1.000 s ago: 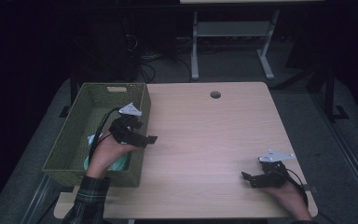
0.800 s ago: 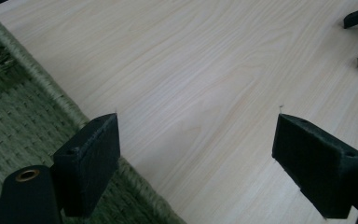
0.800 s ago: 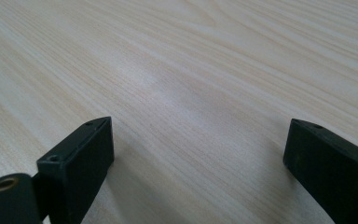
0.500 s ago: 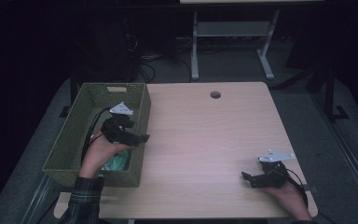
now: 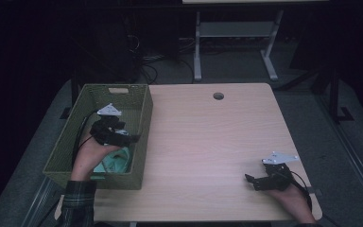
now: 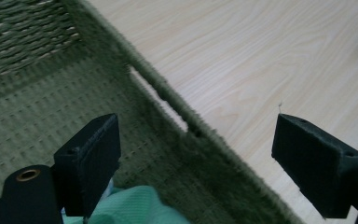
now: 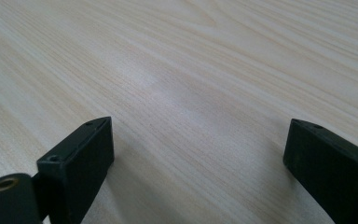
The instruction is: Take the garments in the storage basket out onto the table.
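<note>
A: What's moved in the last second?

B: The left gripper (image 5: 131, 138) has drawn back toward the person's side and further over the green woven basket (image 5: 143, 124); it was reaching past the basket's right rim toward the table (image 5: 208, 137), and now its jaws straddle that rim. The right gripper (image 5: 251, 180) has stayed put.

A: Start from the biggest thing, then.

B: The table is light wood. The basket sits at its left edge. Inside, at the near end, lies a pale green cloth (image 5: 118, 161), just below the left gripper.

A: And the tools?

B: The left one stands wide open (image 6: 196, 154), holding nothing, the cloth beneath one jaw. The right one rests near the table's near right corner, jaws spread wide (image 7: 198, 158), nothing between them.
</note>
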The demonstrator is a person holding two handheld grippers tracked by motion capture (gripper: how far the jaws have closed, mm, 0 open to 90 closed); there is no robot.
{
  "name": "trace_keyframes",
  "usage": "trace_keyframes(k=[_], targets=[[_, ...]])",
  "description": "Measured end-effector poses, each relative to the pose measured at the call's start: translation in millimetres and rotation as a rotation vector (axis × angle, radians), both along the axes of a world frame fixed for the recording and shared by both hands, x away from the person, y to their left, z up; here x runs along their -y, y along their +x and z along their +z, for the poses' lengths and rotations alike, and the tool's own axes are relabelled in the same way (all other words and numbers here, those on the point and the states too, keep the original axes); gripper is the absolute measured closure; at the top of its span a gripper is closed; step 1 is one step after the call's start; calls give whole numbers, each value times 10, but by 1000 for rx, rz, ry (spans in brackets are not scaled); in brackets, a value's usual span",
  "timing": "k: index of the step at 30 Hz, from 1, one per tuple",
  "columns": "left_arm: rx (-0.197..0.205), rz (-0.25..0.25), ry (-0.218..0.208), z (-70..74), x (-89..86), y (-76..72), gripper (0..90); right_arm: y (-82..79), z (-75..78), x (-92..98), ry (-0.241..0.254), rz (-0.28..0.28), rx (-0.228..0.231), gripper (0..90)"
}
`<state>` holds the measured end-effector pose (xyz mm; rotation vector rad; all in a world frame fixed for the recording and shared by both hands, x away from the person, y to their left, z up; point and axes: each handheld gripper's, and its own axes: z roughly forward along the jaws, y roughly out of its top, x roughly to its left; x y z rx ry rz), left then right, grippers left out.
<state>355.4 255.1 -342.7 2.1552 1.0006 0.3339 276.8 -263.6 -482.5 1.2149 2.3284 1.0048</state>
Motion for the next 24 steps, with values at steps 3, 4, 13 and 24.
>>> trace_keyframes(k=[3,4,13,24], targets=[[6,16,7,-12,-82,9,147,0,0,0,0,0,0,80],[12,20,11,-18,-110,12,146,0,0,0,0,0,0,80],[21,61,19,-92,-290,38,147,0,0,0,0,0,0,80],[26,108,41,-252,-480,85,146,1,0,2,-3,-1,1,80]])
